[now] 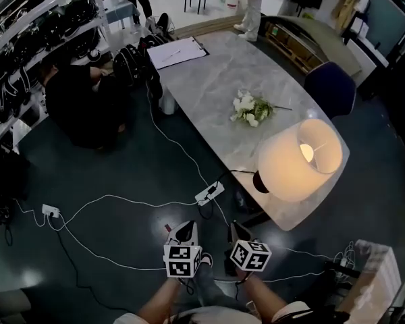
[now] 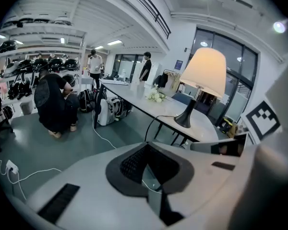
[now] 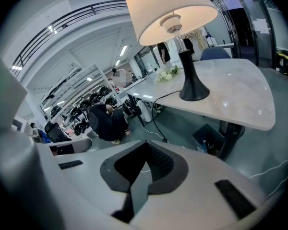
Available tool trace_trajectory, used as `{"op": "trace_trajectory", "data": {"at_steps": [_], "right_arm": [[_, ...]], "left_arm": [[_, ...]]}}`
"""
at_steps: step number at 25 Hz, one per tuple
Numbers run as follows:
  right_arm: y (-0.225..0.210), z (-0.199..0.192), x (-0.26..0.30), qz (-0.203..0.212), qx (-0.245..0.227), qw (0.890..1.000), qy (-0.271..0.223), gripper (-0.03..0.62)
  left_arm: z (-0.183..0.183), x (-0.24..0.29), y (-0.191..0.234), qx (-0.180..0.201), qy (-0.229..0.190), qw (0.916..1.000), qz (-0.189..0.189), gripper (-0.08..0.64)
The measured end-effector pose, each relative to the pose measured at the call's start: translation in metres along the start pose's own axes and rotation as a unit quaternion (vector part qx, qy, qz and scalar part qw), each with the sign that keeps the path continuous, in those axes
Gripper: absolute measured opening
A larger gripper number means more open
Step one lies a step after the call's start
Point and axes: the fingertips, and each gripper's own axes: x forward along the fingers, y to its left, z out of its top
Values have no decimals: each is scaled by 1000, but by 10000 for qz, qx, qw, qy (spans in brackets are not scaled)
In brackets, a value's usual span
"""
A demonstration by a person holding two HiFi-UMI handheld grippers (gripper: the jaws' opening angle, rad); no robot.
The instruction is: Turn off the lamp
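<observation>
So far nothing is done: the lamp (image 1: 300, 159) glows at the counter's (image 1: 209, 86) near end, while the left gripper (image 1: 186, 229) and right gripper (image 1: 235, 229) hang well short, jaws closed and empty.

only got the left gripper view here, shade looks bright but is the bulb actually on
Observer: Yes, the head view looks down into the lamp shade and the bulb glows.
Operator: where is it plugged in
Observer: Its cord drops off the table edge to a white power strip on the floor.
Operator: other hand holding anything
Observer: No, the right gripper has its jaws together with nothing between them.
</observation>
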Motion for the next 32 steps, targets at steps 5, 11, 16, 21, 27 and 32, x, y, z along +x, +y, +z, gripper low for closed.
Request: {"op": "trace_trajectory", "data": {"at_steps": [5,11,16,21,27,32], "right_arm": [[-20,-25,40,-108,-6,9999,114,-2],[-46,-80,101,-224,54,9993,279,-2],[-73,-131,136,-347,141,9983,440,-1],[-93,-168,164,-451,205,9973,545,-2],[-106,-178,172,-480,137,9970,598,-2],[-109,-169,172,-445,-13,9973,587,-2]], "left_arm": [[-46,49,24,-6,195,9998,23,6],[-117,110,68,-97,379,9992,99,6],[-172,142,82,-87,569,9983,70,6],[-219,169,96,-75,774,9969,79,6],[-238,182,96,-116,918,9957,74,6],[-230,185,89,-16,883,9961,-33,6]]}}
